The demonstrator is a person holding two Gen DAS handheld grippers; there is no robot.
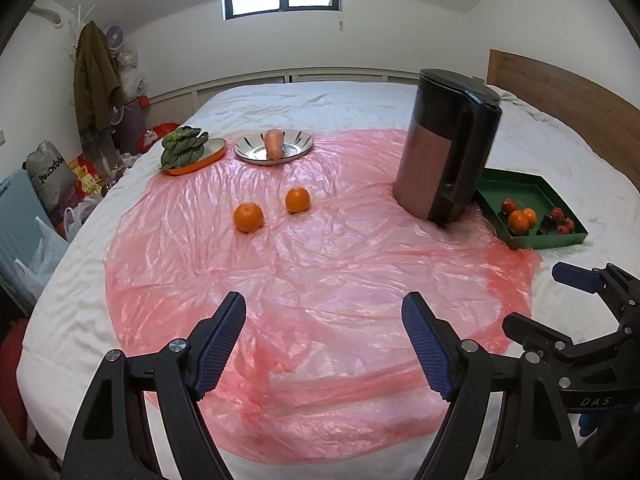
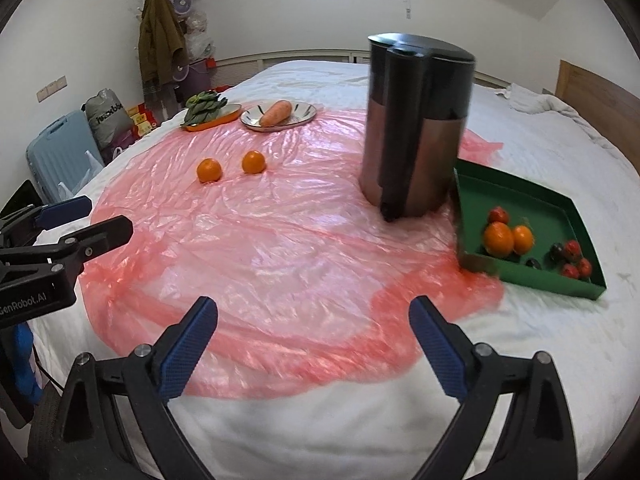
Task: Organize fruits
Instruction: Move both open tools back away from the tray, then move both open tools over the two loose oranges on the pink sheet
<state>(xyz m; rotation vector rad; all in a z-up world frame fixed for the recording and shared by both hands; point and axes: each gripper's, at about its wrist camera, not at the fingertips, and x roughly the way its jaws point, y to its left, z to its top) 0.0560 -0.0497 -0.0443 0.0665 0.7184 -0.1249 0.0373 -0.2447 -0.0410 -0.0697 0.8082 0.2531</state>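
Note:
Two loose oranges lie on the pink plastic sheet (image 1: 320, 272): one (image 1: 248, 217) nearer me, the other (image 1: 297, 199) just right of it and farther back; the right wrist view shows them too (image 2: 209, 170) (image 2: 253, 162). A green tray (image 1: 556, 184) (image 2: 516, 196) at the right holds two oranges (image 2: 498, 239) and small red fruits (image 2: 576, 268). My left gripper (image 1: 324, 308) stands open over the sheet's near part, nothing between its blue pads. My right gripper (image 2: 314, 312) is also open and empty, above the sheet's near edge.
A tall dark kettle (image 1: 448, 152) (image 2: 416, 128) stands beside the tray. At the back are a silver plate (image 1: 244, 151) with a carrot (image 1: 274, 144) and an orange dish (image 1: 188, 169) of leafy greens (image 1: 184, 146). Bags and a suitcase (image 2: 60, 152) crowd the floor at left.

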